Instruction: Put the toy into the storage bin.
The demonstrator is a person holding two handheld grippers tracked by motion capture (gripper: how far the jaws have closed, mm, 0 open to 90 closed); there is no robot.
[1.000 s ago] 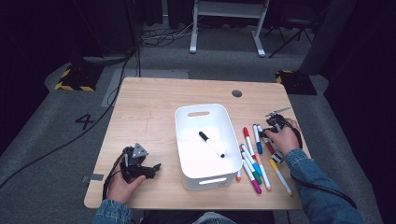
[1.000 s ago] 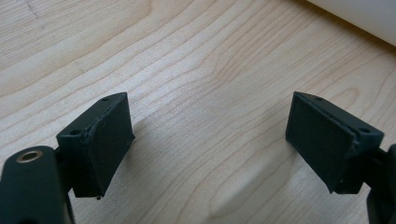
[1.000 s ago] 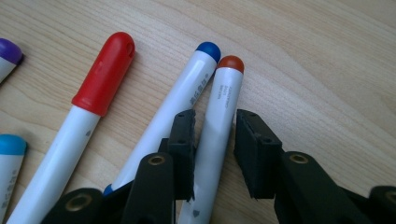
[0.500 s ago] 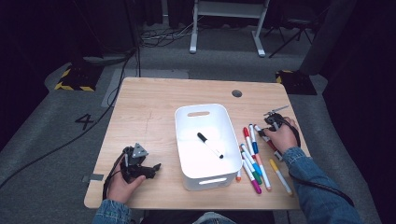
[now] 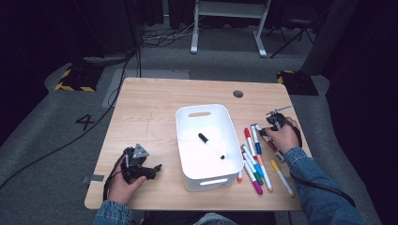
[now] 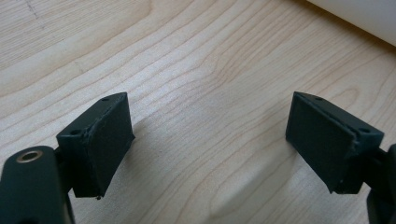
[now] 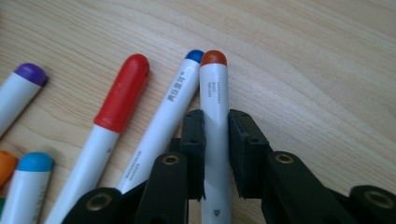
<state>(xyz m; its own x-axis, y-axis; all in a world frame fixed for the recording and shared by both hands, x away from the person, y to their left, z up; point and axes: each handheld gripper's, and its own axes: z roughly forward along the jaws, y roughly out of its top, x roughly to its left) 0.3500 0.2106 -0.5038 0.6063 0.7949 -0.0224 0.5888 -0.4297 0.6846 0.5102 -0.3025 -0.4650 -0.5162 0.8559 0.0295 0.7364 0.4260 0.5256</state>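
Your right tongs (image 7: 215, 154) have just closed on the brown-capped marker (image 7: 214, 100) — it lies on the bench (image 7: 303, 56), cap poking past the pads; your left tongs (image 6: 210, 140) gape, nothing between them.

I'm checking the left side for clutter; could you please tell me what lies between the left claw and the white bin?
Nothing: in the high view, bare wooden table separates the left claw from the white bin.

One white bin (image 5: 206, 174) is counted at the table's centre, with one black-capped marker (image 5: 211, 146) inside. About nine markers (image 5: 256, 164) are counted at its 3 o'clock. Two grippers are counted.
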